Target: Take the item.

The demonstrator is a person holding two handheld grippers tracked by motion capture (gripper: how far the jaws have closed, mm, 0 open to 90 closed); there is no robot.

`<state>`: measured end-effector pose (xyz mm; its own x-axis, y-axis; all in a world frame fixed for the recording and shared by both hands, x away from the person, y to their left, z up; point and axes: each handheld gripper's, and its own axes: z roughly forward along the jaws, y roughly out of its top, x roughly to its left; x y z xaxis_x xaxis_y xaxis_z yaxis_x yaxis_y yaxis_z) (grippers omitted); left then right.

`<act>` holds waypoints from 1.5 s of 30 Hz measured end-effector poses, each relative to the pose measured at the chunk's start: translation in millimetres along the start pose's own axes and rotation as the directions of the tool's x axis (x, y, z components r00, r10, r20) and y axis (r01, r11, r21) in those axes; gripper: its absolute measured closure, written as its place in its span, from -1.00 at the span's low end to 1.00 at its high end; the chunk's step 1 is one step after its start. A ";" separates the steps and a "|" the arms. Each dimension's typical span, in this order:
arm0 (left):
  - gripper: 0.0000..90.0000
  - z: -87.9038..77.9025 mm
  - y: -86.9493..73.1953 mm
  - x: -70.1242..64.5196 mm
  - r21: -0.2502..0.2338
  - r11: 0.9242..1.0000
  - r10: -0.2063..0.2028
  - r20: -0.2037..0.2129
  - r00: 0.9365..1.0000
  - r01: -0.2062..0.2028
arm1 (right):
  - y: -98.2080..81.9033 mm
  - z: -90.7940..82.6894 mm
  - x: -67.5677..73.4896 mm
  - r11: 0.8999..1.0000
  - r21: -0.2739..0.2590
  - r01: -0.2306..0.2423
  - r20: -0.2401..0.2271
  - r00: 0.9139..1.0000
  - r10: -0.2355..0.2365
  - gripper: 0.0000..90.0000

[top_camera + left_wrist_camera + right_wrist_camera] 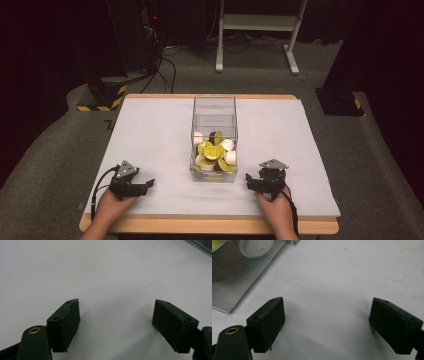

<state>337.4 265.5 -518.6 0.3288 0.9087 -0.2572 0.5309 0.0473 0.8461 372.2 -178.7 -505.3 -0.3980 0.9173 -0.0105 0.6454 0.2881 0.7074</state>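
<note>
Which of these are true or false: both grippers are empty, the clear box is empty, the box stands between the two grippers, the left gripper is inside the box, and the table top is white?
1. Both grippers are empty. True: the left gripper and the right gripper stand open over bare table.
2. The clear box is empty. False: it holds green, white and brown pieces.
3. The box stands between the grippers. True.
4. The left gripper is inside the box. False: it rests on the table, apart from the box.
5. The table top is white. True.

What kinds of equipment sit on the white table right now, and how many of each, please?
Clear box holding small green, white and brown pieces: 1
Hand-held grippers, left gripper and right gripper, both open and empty: 2
Total: 3
</note>
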 end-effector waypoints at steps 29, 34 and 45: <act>-0.50 -0.1 0.0 0.1 0.002 1.000 0.003 -0.001 1.000 -0.003 | 0.1 -0.5 -1.6 1.000 -0.006 -0.008 -0.015 1.000 0.008 -0.74; -0.50 0.1 0.1 -0.1 -0.001 1.000 -0.002 0.000 1.000 0.002 | -0.5 -2.7 -3.1 1.000 -0.021 -0.016 -0.014 1.000 0.016 -0.75; -0.50 0.1 0.1 0.0 0.000 1.000 -0.002 0.000 1.000 0.002 | 0.4 -10.0 -1.1 0.998 -0.055 0.011 -0.032 0.999 -0.013 -0.77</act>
<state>337.5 265.4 -518.5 0.3283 0.9085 -0.2586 0.5316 0.0486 0.8456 366.4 -182.3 -497.9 -0.4270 0.9043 0.0030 0.6041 0.2828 0.7450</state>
